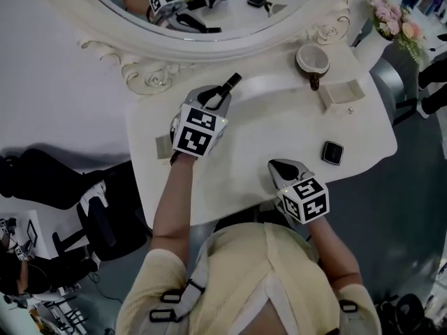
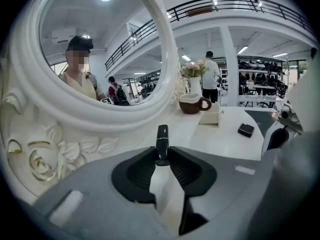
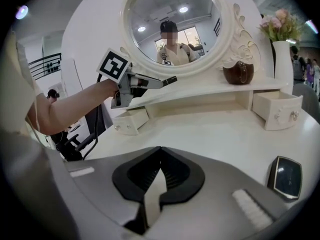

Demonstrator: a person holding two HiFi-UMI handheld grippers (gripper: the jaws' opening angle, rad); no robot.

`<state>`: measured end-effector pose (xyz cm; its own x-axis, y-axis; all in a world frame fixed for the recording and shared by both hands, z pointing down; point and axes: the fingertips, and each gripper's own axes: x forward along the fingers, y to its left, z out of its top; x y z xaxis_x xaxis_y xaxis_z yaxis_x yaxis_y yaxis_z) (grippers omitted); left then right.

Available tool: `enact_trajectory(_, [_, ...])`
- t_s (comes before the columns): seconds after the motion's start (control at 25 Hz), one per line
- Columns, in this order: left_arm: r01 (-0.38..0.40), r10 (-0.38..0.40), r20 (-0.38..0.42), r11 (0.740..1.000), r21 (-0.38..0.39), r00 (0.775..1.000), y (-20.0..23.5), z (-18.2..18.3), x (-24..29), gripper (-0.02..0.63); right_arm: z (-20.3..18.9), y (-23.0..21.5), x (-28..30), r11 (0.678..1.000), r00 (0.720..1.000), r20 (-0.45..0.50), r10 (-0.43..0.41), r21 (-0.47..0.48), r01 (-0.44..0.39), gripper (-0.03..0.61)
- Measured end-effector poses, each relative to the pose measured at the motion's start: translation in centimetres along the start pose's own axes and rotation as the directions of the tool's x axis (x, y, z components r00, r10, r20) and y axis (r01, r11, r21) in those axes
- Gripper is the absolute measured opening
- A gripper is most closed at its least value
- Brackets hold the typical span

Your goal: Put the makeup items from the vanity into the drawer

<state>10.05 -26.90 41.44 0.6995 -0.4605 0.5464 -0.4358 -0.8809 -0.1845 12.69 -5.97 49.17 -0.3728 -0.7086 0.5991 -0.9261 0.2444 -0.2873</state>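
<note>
The left gripper (image 2: 162,156) clamps a slim black gold-banded cosmetic tube (image 2: 162,138), its length pointing straight ahead toward the white-framed oval mirror (image 2: 167,59).

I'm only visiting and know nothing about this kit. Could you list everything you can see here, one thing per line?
vanity table: one, white, fills the middle of the head view
mirror: one, oval with a carved white frame, at the table's back
tube: one, black, gripped in front of the mirror
compact: one, black, flat on the tabletop to the right
cup: one, brown and white, on the shelf below the mirror
small drawers: two, white, pulled out, one below each end of the shelf
flowers: one bunch, pink, in a white vase at the far right
left tongs: one, grey and black, shut on the tube
right tongs: one, grey and black, shut and empty, over the table's front
</note>
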Motion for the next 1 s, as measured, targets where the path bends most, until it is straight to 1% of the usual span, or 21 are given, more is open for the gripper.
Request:
enact_trajectory(0.24, [-0.062, 0.063, 0.031, 0.998, -0.018, 0.998, 1.2, -0.5, -4.0, 0.094, 0.6, 2.1, 1.3, 0.996, 0.998, -0.017, 0.066, -0.057, -0.067, 0.003])
enact_trajectory(0.52, [-0.145, 0.148, 0.051, 0.988, -0.048, 0.988, 2.7, -2.0, -9.0, 0.094, 1.1, 4.4, 2.6, 0.985, 0.99, -0.04, 0.132, -0.11, -0.136, 0.003])
enact_trajectory(0.8, [-0.237, 0.239, 0.012, 0.966, -0.099, 0.971, 4.5, -5.7, -13.1, 0.095, 1.3, 7.0, 4.0, 0.964, 0.977, -0.064, 0.203, -0.161, -0.21, 0.003])
enact_trajectory(1.0, [-0.287, 0.286, -0.026, 0.949, -0.127, 0.958, 5.2, -8.1, -15.2, 0.095, 1.4, 8.1, 4.6, 0.951, 0.969, -0.084, 0.234, -0.187, -0.246, 0.003])
